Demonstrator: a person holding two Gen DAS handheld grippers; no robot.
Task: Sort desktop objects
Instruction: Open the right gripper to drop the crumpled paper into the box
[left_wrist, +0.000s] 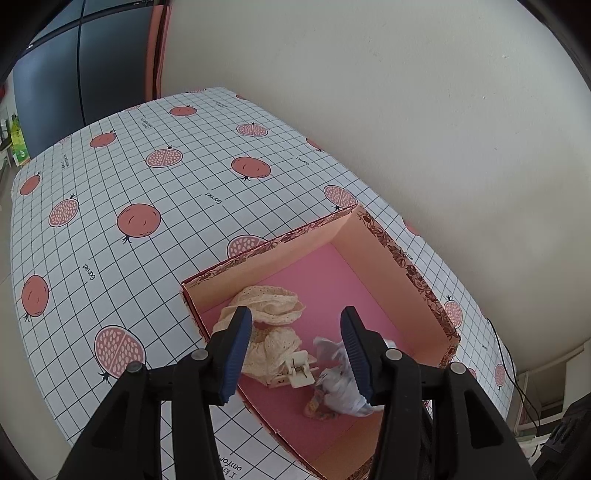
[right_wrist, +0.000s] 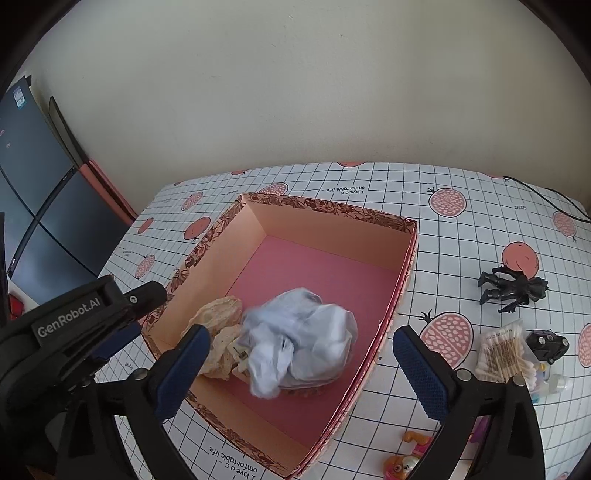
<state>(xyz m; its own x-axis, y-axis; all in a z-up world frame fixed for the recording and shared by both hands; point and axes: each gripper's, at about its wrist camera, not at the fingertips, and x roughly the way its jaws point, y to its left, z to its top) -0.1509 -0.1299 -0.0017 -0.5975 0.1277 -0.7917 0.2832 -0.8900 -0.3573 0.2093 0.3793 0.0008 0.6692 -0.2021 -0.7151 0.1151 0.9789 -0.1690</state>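
A pink box with a floral rim (left_wrist: 391, 273) (right_wrist: 325, 225) stands open on the pomegranate-print tablecloth. Inside lie a cream lace cloth (left_wrist: 269, 306) (right_wrist: 218, 314), a small white clip (left_wrist: 301, 369) and a crumpled clear plastic bag (left_wrist: 340, 391) (right_wrist: 303, 339), which looks blurred in the right wrist view. My left gripper (left_wrist: 295, 354) hangs open over the box's near left corner, its pads touching nothing. My right gripper (right_wrist: 301, 343) is spread wide above the bag, apart from it. The left gripper's black housing (right_wrist: 70, 325) shows at the box's left side.
Right of the box lie a black figure (right_wrist: 513, 290), a packet of cotton swabs (right_wrist: 502, 354), a black toy car (right_wrist: 548, 345) and a small orange toy (right_wrist: 402, 461). A dark screen (left_wrist: 74, 74) stands beyond the table's left end. A wall runs along the back.
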